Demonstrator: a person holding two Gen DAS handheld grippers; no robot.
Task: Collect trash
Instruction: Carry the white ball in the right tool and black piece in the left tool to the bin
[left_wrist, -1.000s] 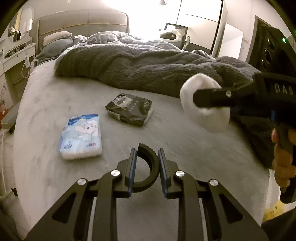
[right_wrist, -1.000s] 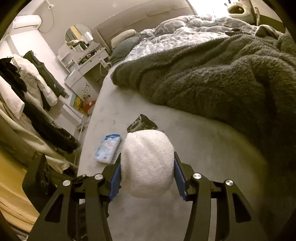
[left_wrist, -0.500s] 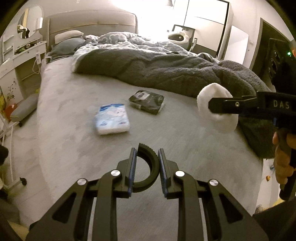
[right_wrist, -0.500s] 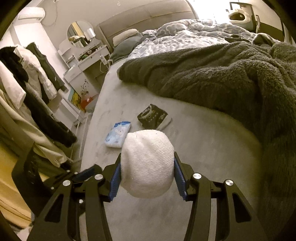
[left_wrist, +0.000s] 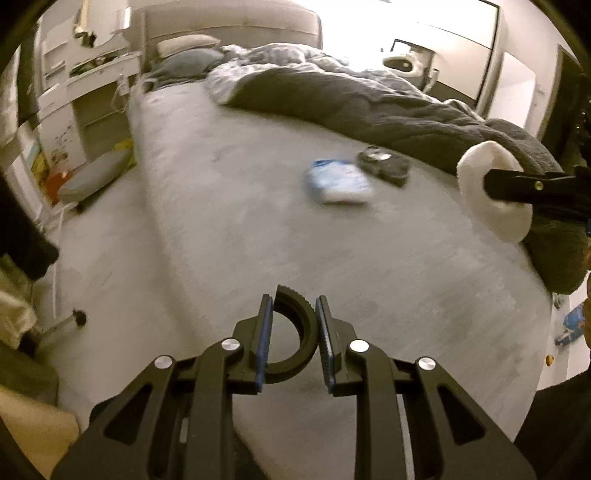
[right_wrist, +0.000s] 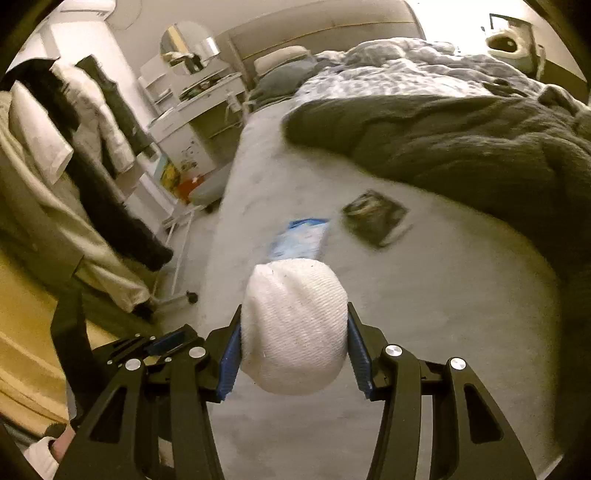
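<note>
At the far left of the room a rack of hanging clothes (right_wrist: 74, 147) stands beside the white dresser (right_wrist: 184, 122), and no bin or bag for rubbish shows anywhere, so where the load goes cannot be told. On the grey bed (left_wrist: 258, 229), left to right, lie a blue-and-white tissue pack (left_wrist: 338, 182) and, just beside it and nearer the dark fleece blanket (left_wrist: 388, 110), a black packet (left_wrist: 384, 170); both are blurred. The left gripper (left_wrist: 293, 325) hangs low over the near edge of the bed with its jaws drawn close together on nothing, only its own curved guard between them. The right gripper (right_wrist: 293, 354), further right, is clamped on a white wad (right_wrist: 295, 325) that looks like rolled cloth or paper, held in the air above the near part of the mattress, well apart from the two packs. The wad is an oval lump; in the right wrist view its long axis seems to run along the fingers, its rounded end pointing away toward the tissue pack, and it bulges past the pads on both ends. The step in hand is probably carrying it off: keep the squeeze steady, since a soft bundle can slip, hold the gripper level, and free the idle left gripper for the next piece.
</note>
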